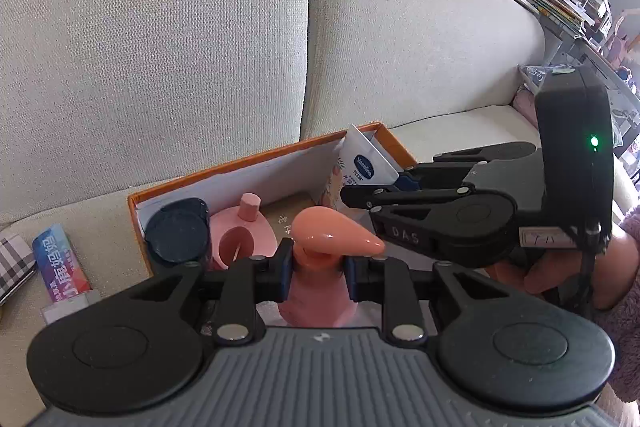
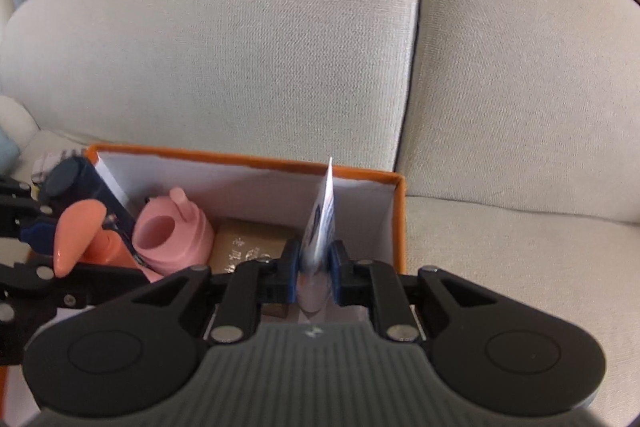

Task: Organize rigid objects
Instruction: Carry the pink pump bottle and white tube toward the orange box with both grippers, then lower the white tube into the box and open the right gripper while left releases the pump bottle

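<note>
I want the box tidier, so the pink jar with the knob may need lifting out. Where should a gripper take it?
Judging from its pose, grip the small knob on top of the pink jar, coming from above. The jar stands in the orange box between the dark blue jar and the pump bottle held by the left gripper, leaving its sides crowded.

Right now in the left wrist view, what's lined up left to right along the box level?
Toothpaste tube on the sofa → dark jar → pink cup → orange pump bottle in the left claw → Vaseline tube → right claw.
</note>
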Tool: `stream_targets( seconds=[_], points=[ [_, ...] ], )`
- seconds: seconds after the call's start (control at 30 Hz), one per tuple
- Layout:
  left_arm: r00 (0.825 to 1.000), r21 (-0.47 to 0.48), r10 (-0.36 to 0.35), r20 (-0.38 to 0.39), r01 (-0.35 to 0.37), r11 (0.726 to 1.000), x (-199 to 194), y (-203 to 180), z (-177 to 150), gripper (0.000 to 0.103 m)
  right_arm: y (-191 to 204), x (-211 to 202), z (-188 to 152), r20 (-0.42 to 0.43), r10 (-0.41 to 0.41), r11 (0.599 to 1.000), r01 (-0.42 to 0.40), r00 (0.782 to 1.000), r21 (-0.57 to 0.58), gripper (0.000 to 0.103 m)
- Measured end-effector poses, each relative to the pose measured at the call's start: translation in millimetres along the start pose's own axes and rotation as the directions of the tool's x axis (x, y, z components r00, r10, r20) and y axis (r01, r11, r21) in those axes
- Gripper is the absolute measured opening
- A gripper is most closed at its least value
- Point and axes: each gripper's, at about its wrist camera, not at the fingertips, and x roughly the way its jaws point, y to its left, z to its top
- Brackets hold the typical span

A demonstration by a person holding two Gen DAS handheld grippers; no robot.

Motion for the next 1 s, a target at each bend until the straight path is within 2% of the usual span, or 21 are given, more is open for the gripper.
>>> stream_targets(
  seconds=[0.23, 0.47, 0.57, 0.67, 0.77, 1.0],
  points=[
    [1.000, -0.001, 0.011, -0.010, -0.011, 1.000, 13, -9, 6, 0.029, 8, 2, -4, -0.001, -0.019, 0.995, 0.018, 1.000, -0.093, 0.018],
    [1.000, 0.027, 0.024, -0.019, -0.023, 0.999, 15, -12, 3, 0.029, -3, -9, -5, 0.010, 0.003, 0.997, -0.003, 1.000, -0.072, 0.024],
    [0.997, 0.058, 0.053, -0.048, -0.050, 0.997, 20, -16, 3, 0.029, -7, -21, -10, 0.026, 0.016, 0.998, -0.015, 1.000, -0.064, 0.034],
    [0.992, 0.093, 0.090, -0.086, -0.082, 0.992, 30, -23, 5, 0.029, -10, -30, -18, 0.039, 0.021, 0.998, -0.019, 0.999, -0.056, 0.035],
    [0.984, 0.088, 0.115, -0.134, -0.104, 0.991, 41, -25, 8, 0.029, -11, -37, -25, 0.050, 0.023, 0.999, -0.021, 0.998, -0.040, 0.035],
    [0.979, 0.062, 0.154, -0.132, -0.147, 0.987, 51, -21, 12, 0.029, -4, -48, -32, 0.063, 0.039, 0.999, -0.037, 0.997, -0.034, 0.035]
  ],
)
